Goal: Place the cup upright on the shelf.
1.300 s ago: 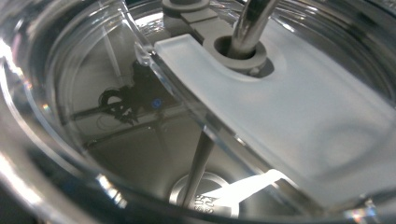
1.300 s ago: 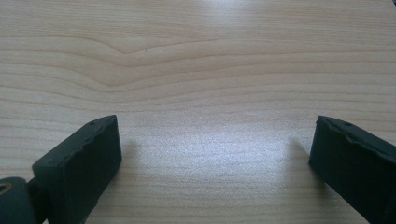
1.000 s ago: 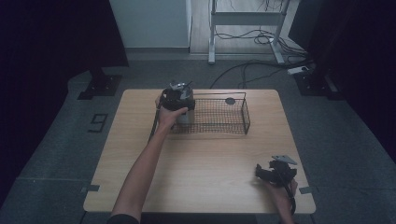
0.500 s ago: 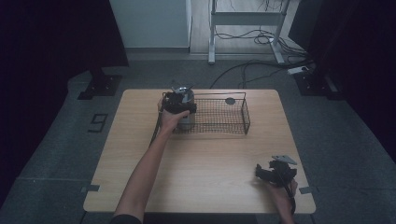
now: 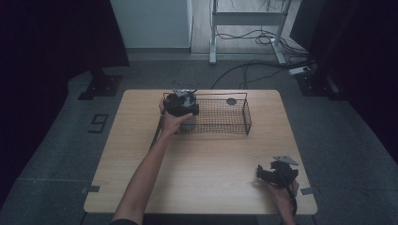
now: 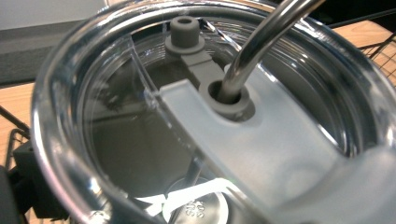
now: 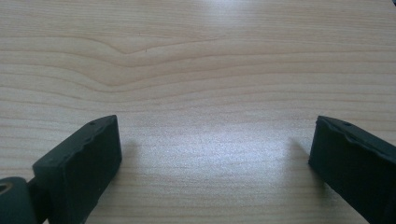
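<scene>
A clear tumbler lid [image 6: 140,121] with a metal straw [image 6: 261,42] through its grey grommet sits very close in the left gripper view. It covers the jaws, apart from a black part at the lower left. In the high view my left gripper [image 5: 182,104] is at the left end of the black wire basket [image 5: 246,119], with the grey tumbler body [image 5: 188,123] below it inside the basket. The gripper appears shut on the tumbler. My right gripper [image 5: 274,174] rests at the table's front right, and its fingers [image 7: 79,163] stand wide apart over bare wood.
A small dark round thing [image 5: 231,101] lies at the far side of the basket. The wooden table [image 5: 206,178] has free room in the middle and front. Beyond it are a white cabinet, a metal stand and cables on the floor.
My left gripper has shifted slightly right and lower, into the basket's left end. The right gripper has not moved.
</scene>
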A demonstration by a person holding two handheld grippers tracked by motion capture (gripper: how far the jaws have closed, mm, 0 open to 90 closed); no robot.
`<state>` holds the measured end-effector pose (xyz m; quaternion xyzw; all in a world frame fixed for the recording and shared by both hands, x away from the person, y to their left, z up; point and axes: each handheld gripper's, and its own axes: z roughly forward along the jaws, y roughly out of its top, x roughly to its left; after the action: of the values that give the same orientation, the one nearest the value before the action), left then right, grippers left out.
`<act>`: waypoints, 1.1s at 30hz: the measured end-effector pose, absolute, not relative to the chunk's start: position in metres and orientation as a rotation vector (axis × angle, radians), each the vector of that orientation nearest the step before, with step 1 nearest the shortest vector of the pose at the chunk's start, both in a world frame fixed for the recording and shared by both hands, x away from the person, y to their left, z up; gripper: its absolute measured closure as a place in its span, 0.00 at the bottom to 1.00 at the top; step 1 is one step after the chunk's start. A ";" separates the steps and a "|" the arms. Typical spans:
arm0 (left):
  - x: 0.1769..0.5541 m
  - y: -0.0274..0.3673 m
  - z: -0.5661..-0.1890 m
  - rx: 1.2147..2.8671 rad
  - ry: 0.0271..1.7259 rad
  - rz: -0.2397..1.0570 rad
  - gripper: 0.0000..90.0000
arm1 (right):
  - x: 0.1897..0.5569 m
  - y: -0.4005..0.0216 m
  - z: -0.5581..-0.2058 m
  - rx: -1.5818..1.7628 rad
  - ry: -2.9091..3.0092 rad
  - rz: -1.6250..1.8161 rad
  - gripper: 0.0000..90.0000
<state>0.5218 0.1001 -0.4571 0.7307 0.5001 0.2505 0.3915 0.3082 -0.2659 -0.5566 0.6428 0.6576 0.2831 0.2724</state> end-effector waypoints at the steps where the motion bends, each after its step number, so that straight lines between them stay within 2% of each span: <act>1: 0.521 0.101 -0.457 1.856 1.266 0.633 0.00 | 0.308 -0.266 -0.557 1.730 1.770 0.763 0.03; 14: 0.498 0.119 -0.439 1.833 1.202 0.639 0.00 | 0.308 -0.266 -0.556 1.732 1.770 0.761 0.03; 33: 0.433 0.133 -0.422 1.879 1.050 0.634 0.00 | 0.308 -0.266 -0.556 1.733 1.768 0.761 0.03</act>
<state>0.4333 0.1331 -0.4220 0.7545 0.4215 0.2544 0.4340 0.3075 -0.2657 -0.5564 0.6439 0.6567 0.2828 0.2721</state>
